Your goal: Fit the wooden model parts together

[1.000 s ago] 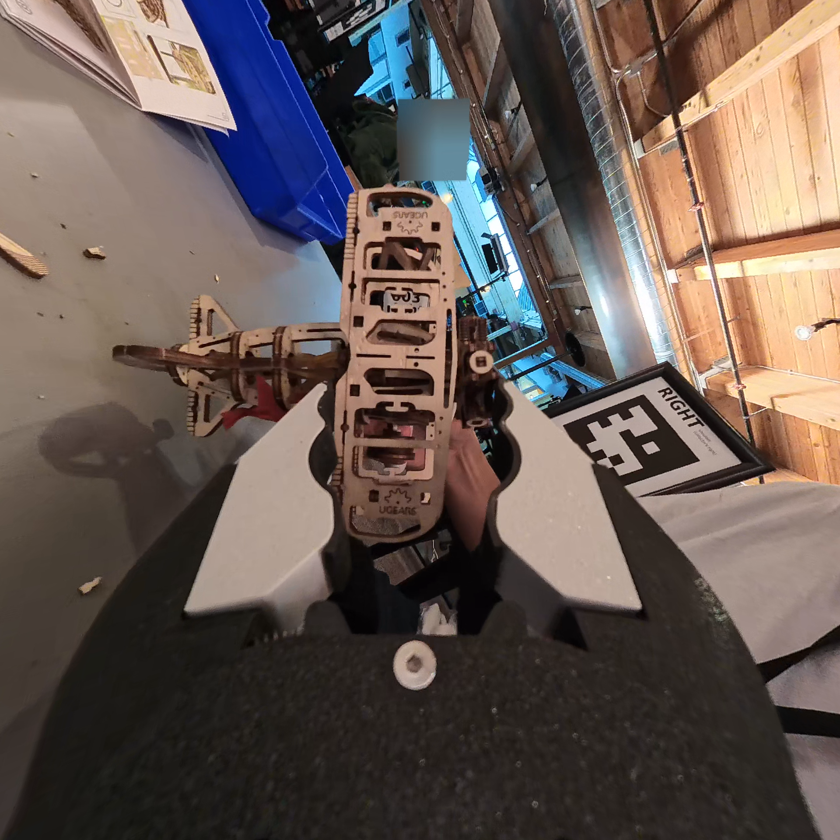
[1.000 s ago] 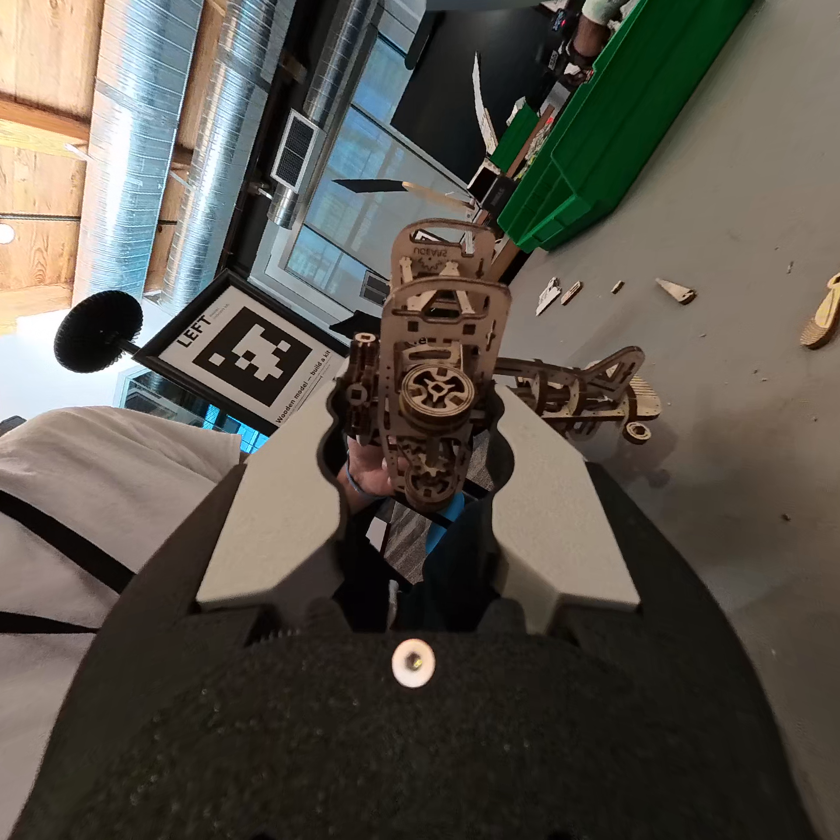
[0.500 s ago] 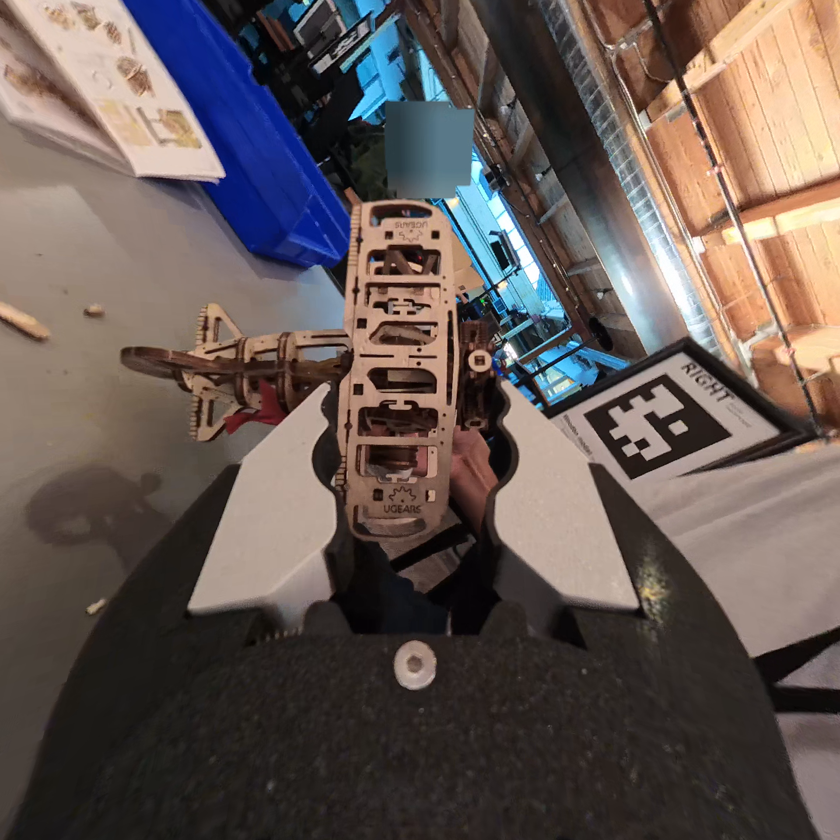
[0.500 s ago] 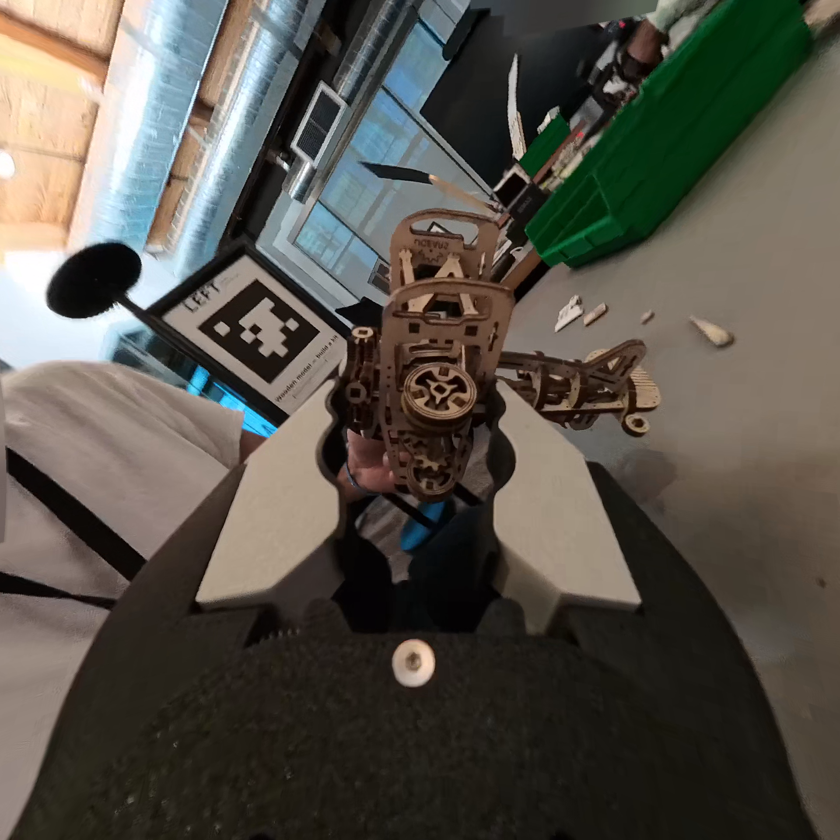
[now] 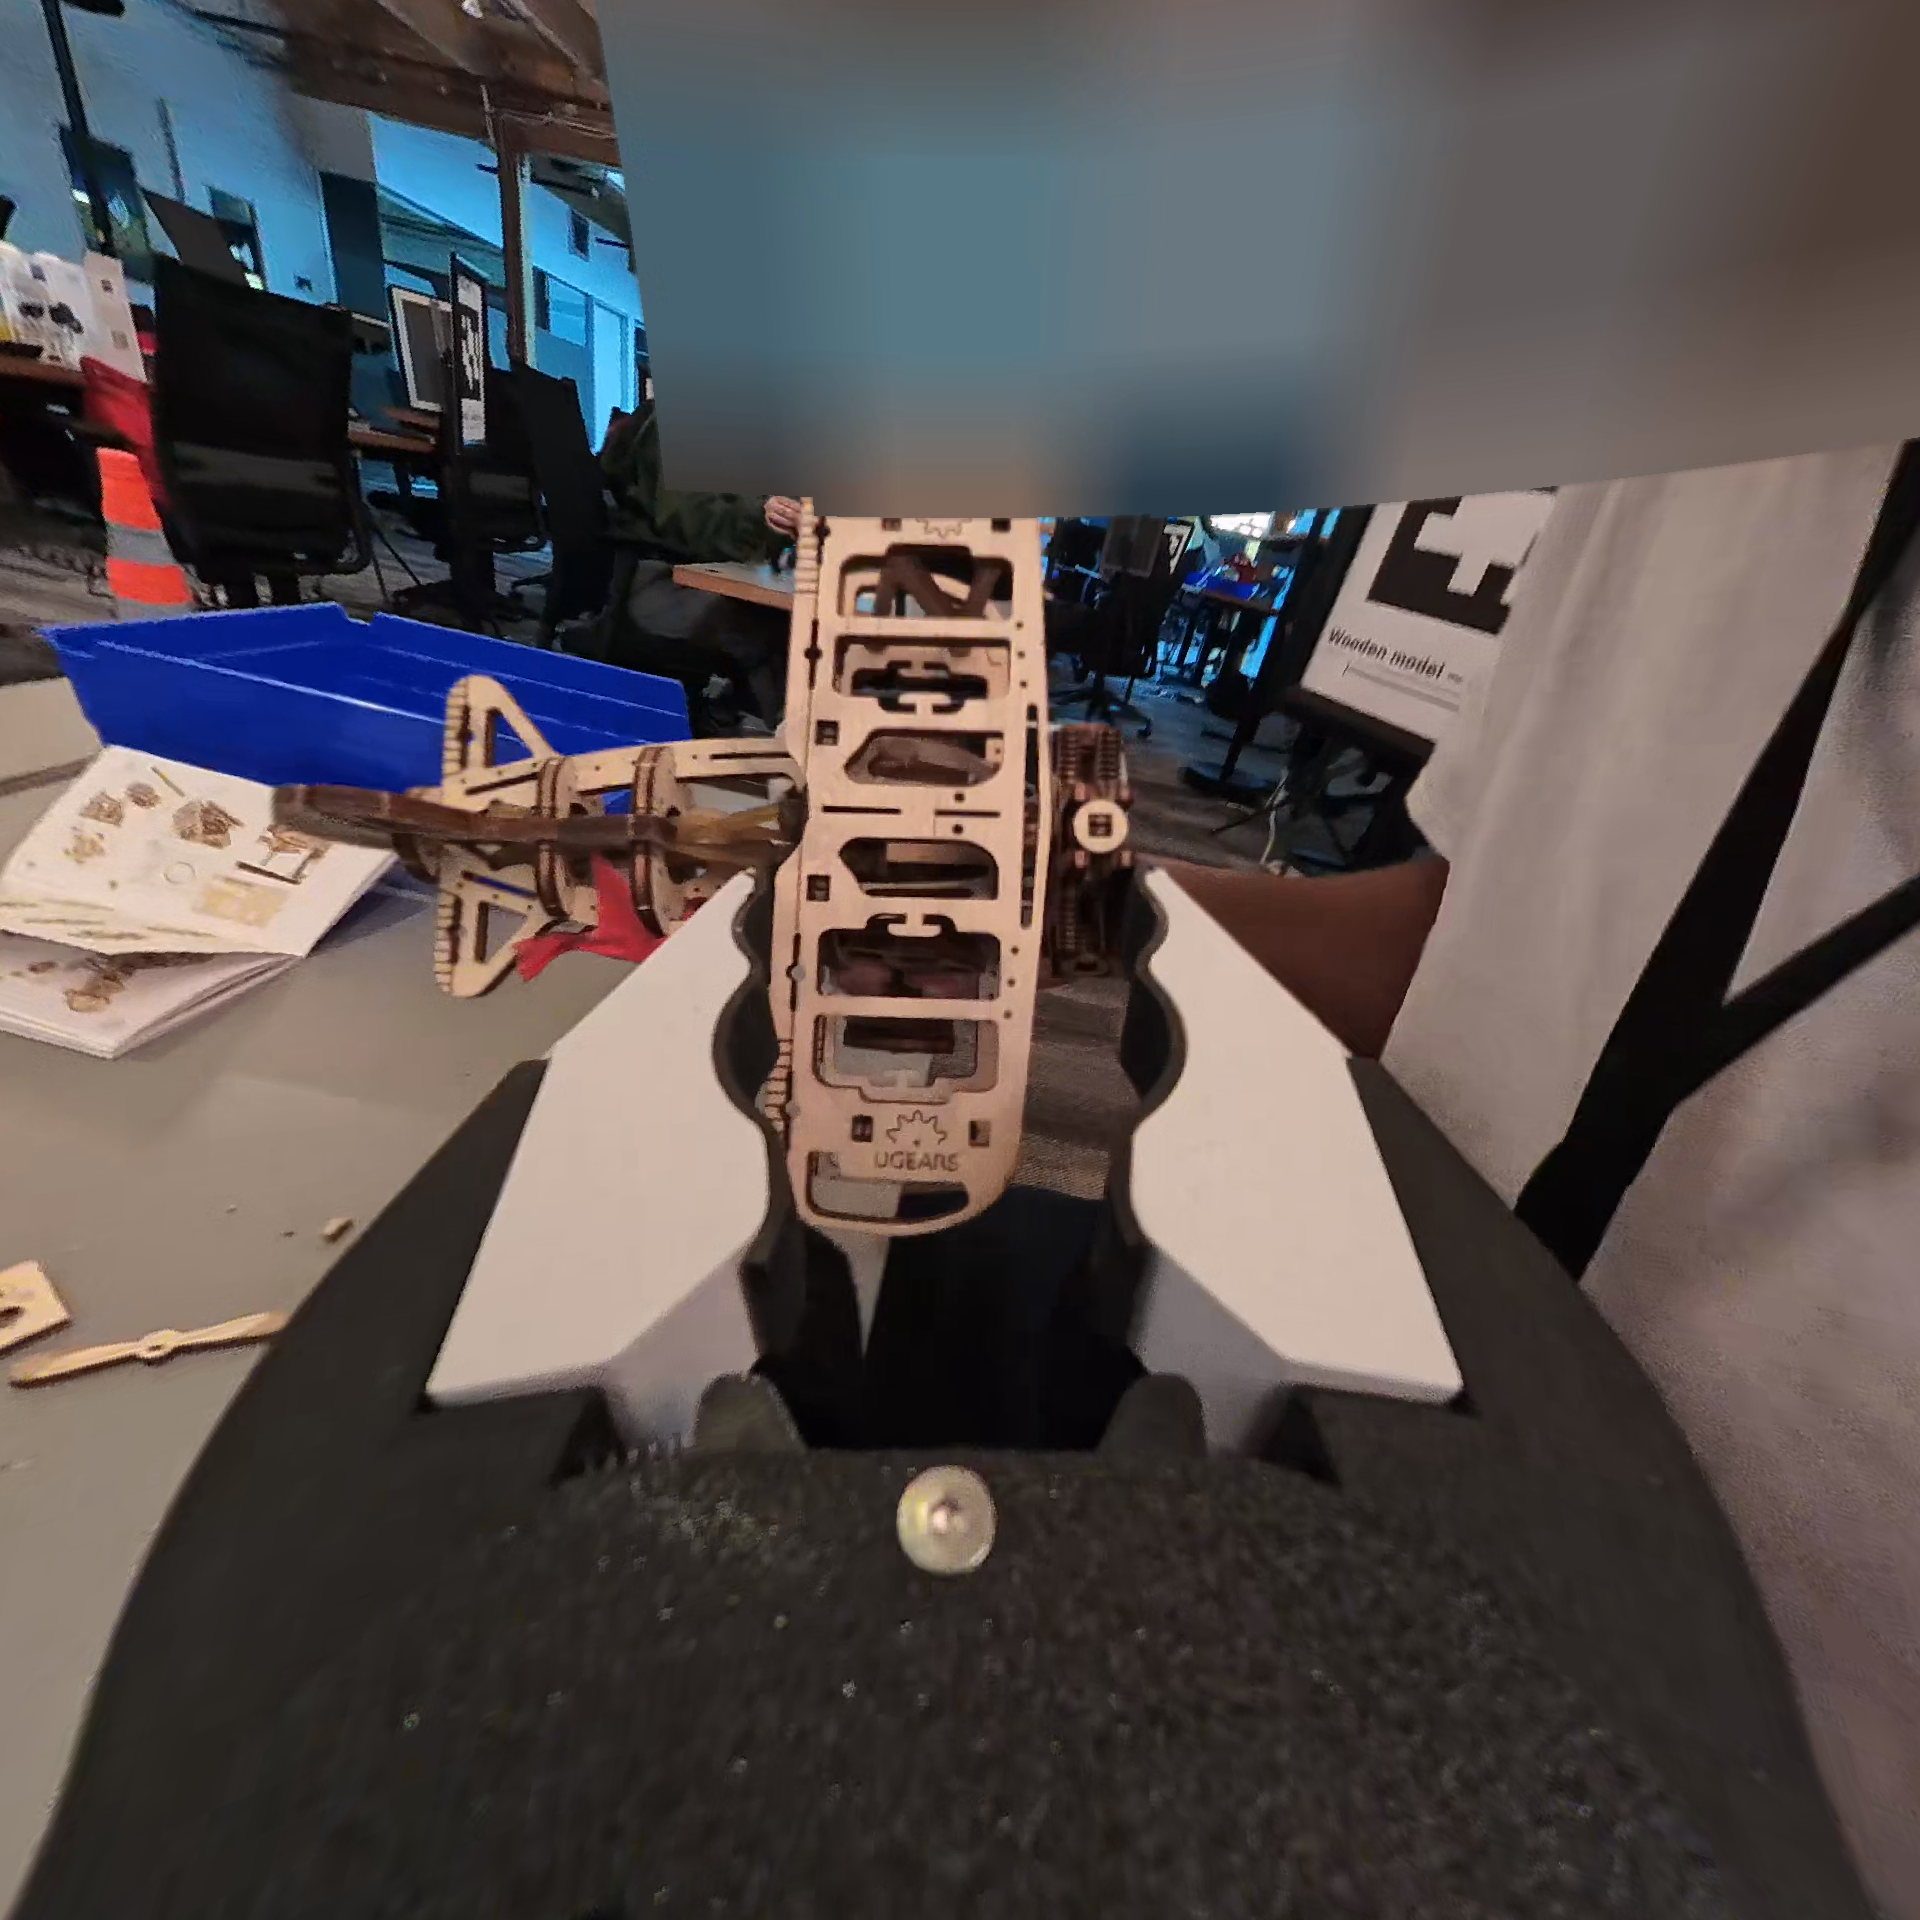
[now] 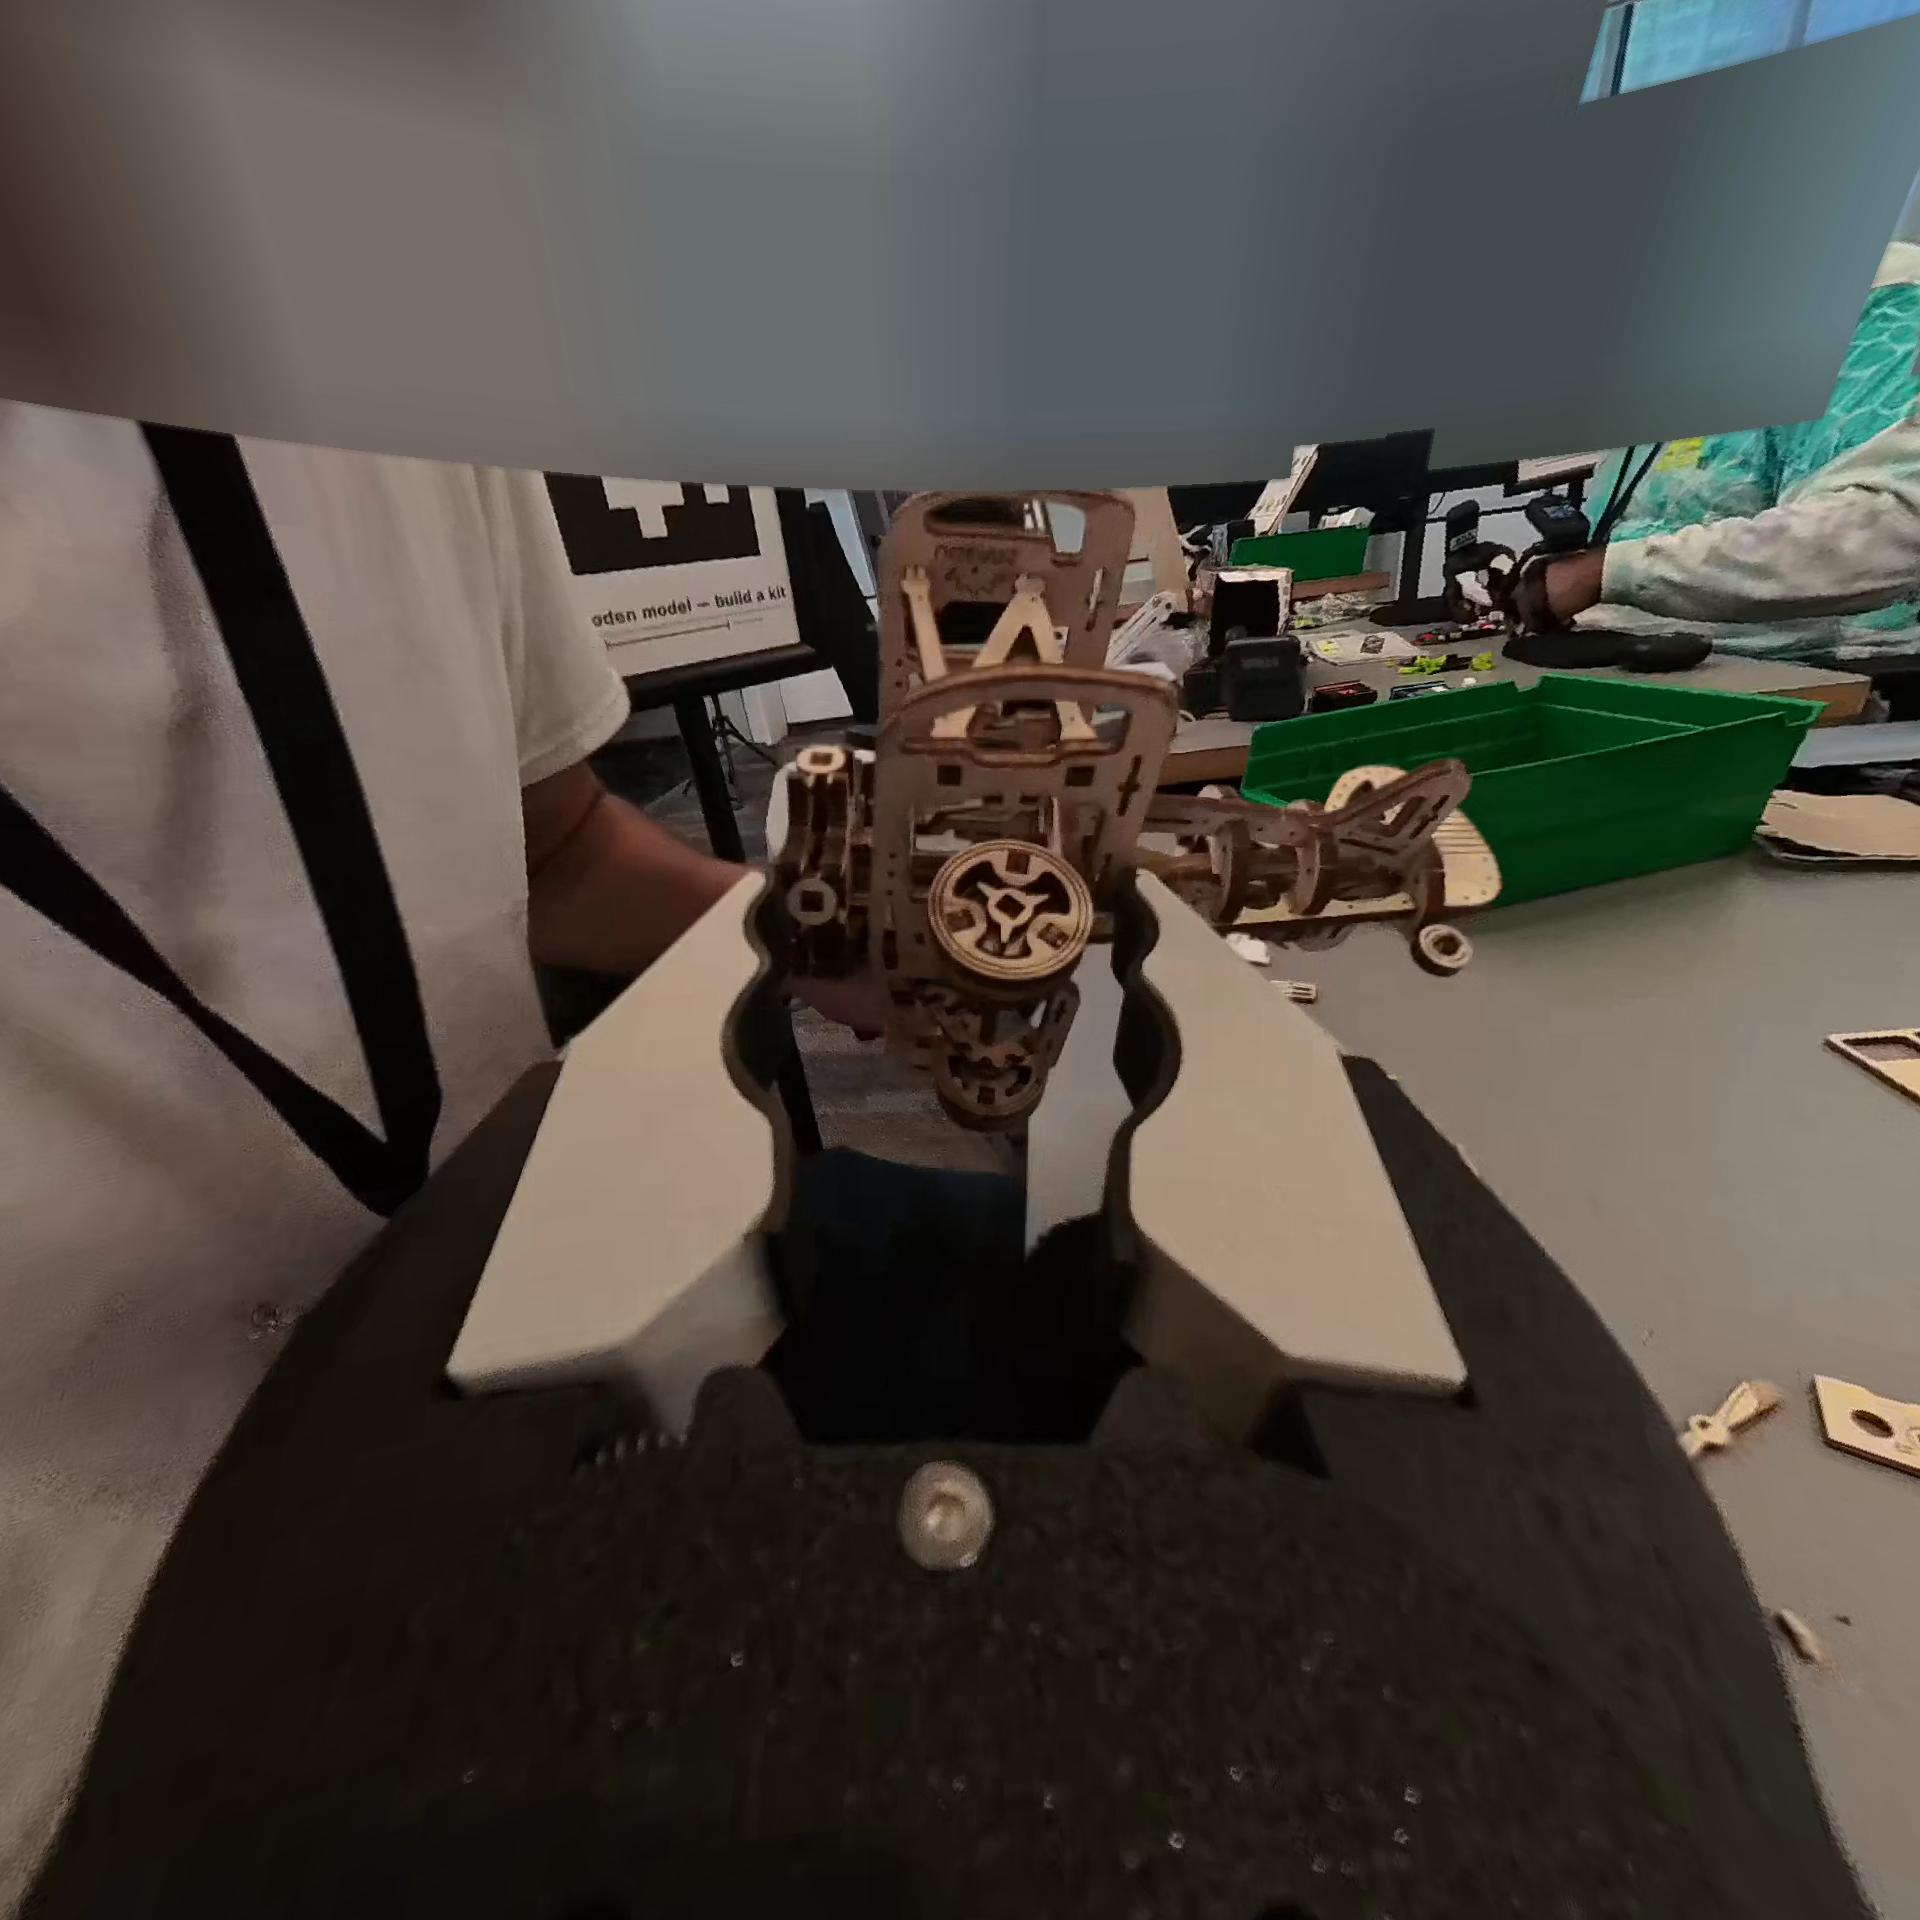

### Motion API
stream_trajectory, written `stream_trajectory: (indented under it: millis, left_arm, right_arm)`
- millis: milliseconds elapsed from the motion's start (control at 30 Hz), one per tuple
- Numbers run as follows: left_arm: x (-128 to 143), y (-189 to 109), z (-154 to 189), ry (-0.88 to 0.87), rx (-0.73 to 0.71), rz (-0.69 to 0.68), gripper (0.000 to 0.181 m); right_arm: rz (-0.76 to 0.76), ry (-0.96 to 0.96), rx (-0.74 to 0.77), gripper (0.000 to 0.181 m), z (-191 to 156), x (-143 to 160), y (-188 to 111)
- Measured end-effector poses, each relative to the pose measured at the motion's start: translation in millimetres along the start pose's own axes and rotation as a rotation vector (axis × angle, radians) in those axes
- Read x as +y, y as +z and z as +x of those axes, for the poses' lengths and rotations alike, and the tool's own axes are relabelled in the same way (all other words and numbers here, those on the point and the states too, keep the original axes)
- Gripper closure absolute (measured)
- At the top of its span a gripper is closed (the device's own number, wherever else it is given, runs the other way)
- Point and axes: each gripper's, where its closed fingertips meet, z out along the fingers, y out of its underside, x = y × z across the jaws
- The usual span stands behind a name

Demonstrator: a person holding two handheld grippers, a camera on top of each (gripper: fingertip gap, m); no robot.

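Note:
A wooden model plane is held up above the grey table (image 5: 156, 1164) between both grippers. In the left wrist view its slotted wing (image 5: 914, 831) stands upright between my fingers and the tail (image 5: 488, 842) points left. My left gripper (image 5: 945, 904) is shut on the model. In the right wrist view the model (image 6: 997, 821) shows a round wheel (image 6: 1008, 909) facing me, and the tail (image 6: 1382, 831) points right. My right gripper (image 6: 940, 904) is shut on the model from the opposite side.
A blue bin (image 5: 343, 675) and an open instruction booklet (image 5: 177, 862) lie at the left. A green bin (image 6: 1538, 769) stands at the right. Loose wooden pieces (image 5: 145, 1351) (image 6: 1870, 1434) lie on the table. A person in a white shirt (image 6: 260, 831) is close behind the model.
Both views have swung from steeply tilted to level. The model has stayed fixed between both pairs of fingers and turned with them, so it now stands upright over the table.

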Motion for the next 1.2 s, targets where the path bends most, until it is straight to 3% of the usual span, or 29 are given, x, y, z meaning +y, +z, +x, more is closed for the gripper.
stream_trajectory:
  millis: [600, 1200]
  left_arm:
    - [3, 9, -3, 0.005, 0.020, -0.005, 0.117]
    - [1, 4, 9, 0.183, 0.007, -0.065, 0.118]
  right_arm:
    - [0.023, -0.061, 0.000, 0.121, 1, 2, -9]
    - [0.023, -0.175, -0.032, 0.121, -13, 1, -4]
